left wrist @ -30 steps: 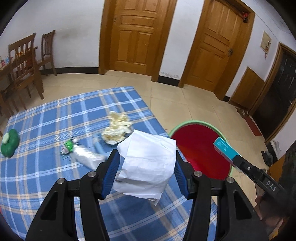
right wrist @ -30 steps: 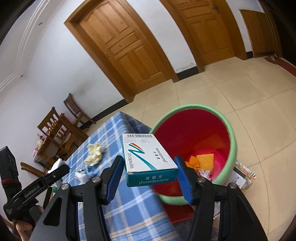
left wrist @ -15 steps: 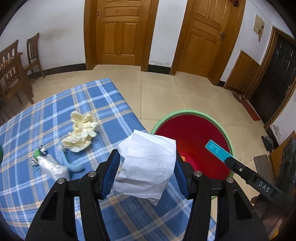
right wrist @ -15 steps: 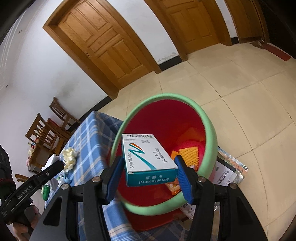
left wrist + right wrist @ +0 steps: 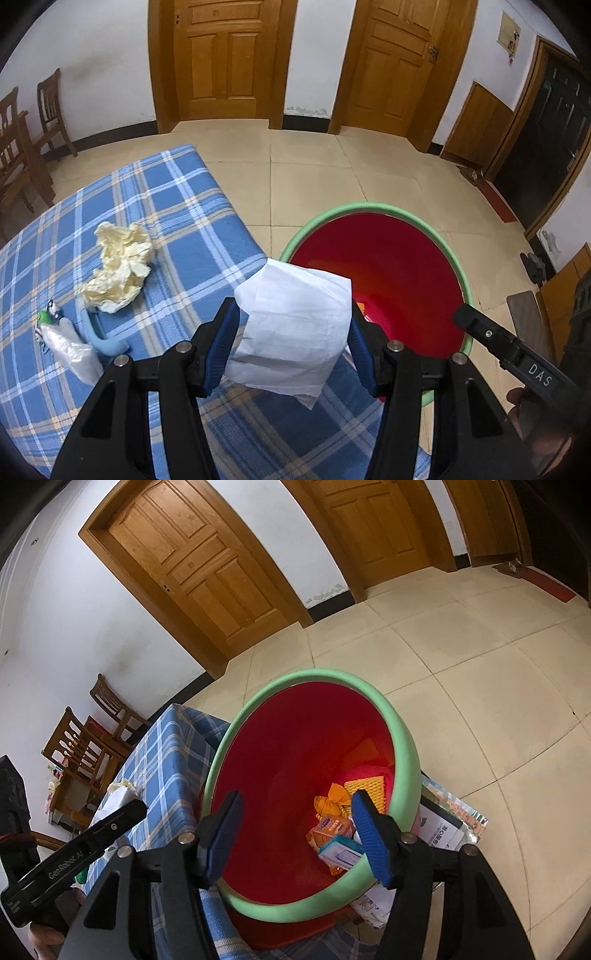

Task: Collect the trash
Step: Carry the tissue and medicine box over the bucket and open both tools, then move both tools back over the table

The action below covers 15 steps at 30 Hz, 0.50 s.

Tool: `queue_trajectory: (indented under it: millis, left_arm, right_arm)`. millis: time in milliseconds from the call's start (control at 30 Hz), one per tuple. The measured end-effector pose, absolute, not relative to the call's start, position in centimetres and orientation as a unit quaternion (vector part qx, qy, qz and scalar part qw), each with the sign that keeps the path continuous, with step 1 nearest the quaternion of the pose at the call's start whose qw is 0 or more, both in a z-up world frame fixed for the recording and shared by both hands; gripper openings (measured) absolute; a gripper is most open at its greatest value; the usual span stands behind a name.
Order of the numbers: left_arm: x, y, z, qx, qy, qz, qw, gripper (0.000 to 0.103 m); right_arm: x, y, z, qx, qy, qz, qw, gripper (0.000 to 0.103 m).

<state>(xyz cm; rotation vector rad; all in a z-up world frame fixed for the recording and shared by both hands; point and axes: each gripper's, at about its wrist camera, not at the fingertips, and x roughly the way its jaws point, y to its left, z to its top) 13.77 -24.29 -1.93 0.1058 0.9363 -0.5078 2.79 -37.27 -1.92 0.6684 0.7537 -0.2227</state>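
Note:
My left gripper (image 5: 291, 347) is shut on a crumpled white paper (image 5: 295, 325), held above the table's right edge beside the red bin with a green rim (image 5: 373, 208). My right gripper (image 5: 297, 834) is open and empty over the bin (image 5: 404, 738). A teal and white medicine box (image 5: 340, 853) lies inside the bin among orange trash (image 5: 332, 801). On the blue plaid tablecloth (image 5: 177, 221) lie a yellowish paper wad (image 5: 118, 273), a clear plastic wrapper with a green end (image 5: 62, 339) and a light blue curved piece (image 5: 99, 336).
The bin stands on the tiled floor right against the table. Papers and packets (image 5: 443, 823) lie on the floor behind the bin. Wooden chairs (image 5: 22, 147) stand at the far left. Two wooden doors (image 5: 225, 55) are in the back wall.
My right gripper has opened and let go of the medicine box, which now lies in the bin. My left gripper has moved right towards the bin with the white paper.

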Motion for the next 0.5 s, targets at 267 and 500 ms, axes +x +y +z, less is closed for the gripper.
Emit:
queue_trajectory:
  millis: [267, 500]
  left_arm:
    - [13.9, -26.5, -1.9, 0.073, 0.44, -0.262, 0.856, 0.057]
    - [13.8, -27.4, -1.7, 0.083, 0.435, -0.268, 0.856, 0.069]
  right_arm:
    - [2.3, -37.9, -1.8, 0.321, 0.359, -0.115, 0.869, 0.064]
    - [2.0, -38.2, -1.7, 0.325, 0.358, -0.121, 0.867, 0.064]
